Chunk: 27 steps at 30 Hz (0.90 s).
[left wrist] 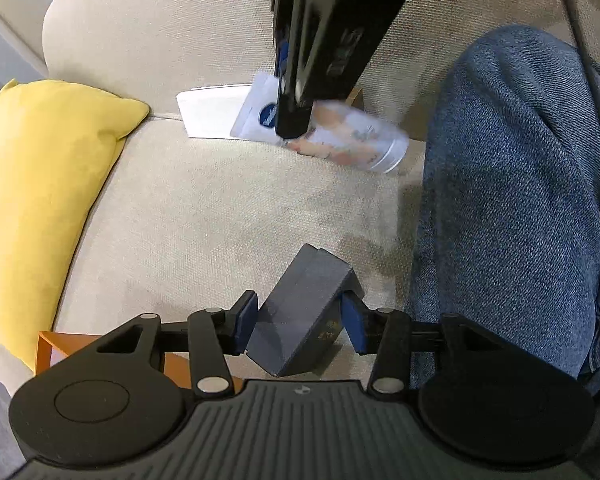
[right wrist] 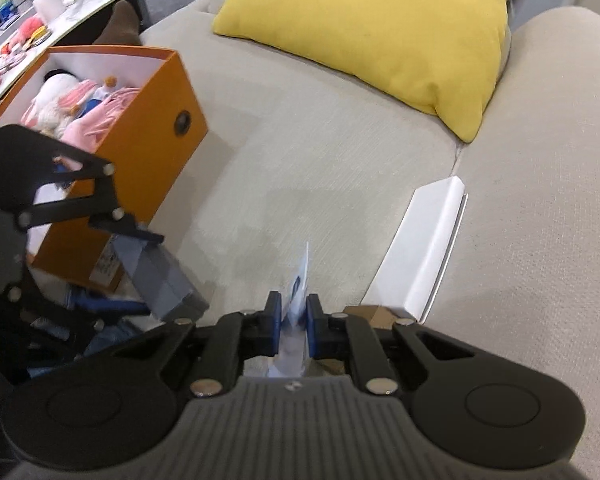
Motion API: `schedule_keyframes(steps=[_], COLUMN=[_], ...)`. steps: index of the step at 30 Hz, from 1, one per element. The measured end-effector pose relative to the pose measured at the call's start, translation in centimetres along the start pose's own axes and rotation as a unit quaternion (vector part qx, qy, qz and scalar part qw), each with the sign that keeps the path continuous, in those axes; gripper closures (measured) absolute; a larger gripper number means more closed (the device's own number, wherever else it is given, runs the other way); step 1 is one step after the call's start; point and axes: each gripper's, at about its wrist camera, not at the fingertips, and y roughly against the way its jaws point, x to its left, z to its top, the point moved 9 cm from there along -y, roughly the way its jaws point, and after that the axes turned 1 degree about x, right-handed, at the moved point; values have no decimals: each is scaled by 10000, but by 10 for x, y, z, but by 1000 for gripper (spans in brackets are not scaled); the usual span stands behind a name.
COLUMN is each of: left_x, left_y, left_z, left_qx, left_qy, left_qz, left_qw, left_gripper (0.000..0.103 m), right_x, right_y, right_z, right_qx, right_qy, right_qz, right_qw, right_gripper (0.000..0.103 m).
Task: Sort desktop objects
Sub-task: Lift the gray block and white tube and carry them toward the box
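My left gripper (left wrist: pixel 300 320) is shut on a tilted grey box (left wrist: pixel 304 304), its blue pads pressing both sides, just above the beige sofa seat (left wrist: pixel 220 208). In the right wrist view the same grey box (right wrist: pixel 168 284) hangs beside an orange storage box (right wrist: pixel 148 132). My right gripper (right wrist: pixel 294 320) is shut on the flat crimped end of a white tube (right wrist: pixel 300 280) with a blue logo. From the left wrist view the white tube (left wrist: pixel 352 140) hangs blurred under the right gripper (left wrist: pixel 292 128), its cap end toward the right.
A flat white box (right wrist: pixel 424 248) lies by the seat seam, with brown cardboard (right wrist: pixel 376 314) beside it. A yellow cushion (right wrist: pixel 380 32) leans against the sofa back. The orange box holds plush toys (right wrist: pixel 72 104). A person's jeans-clad leg (left wrist: pixel 520 200) sits at the right. A cluttered table (right wrist: pixel 60 4) stands beyond.
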Motion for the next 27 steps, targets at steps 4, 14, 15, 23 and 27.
schedule_keyframes(steps=[4,14,15,23,27], left_x=[-1,14,15,-1,-11], left_y=[-2,-9,-6,14,12], left_z=[-3,18,26,18,20], left_qx=[48,-18,-25,-58,238], left_qy=[-90,379,500,406,-200], left_qz=[-11,140,123,122,126], left_qw=[9999,9992,9987,9991,9994], left_gripper=[50,73,75,74,64], right_x=[-5,-7,-6,-5,-7], right_y=[-9,-4,-3,-7,-9], right_z=[2,-3,-2,-3,-3], right_qx=[55,-187,-210,-194,-167], right_qy=[-157,-490,-501,-527,-578], right_qz=[52,232,225,239,258], right_qw=[9998,9984,9983,9981,9979], right_gripper=[91,90,90,90,90])
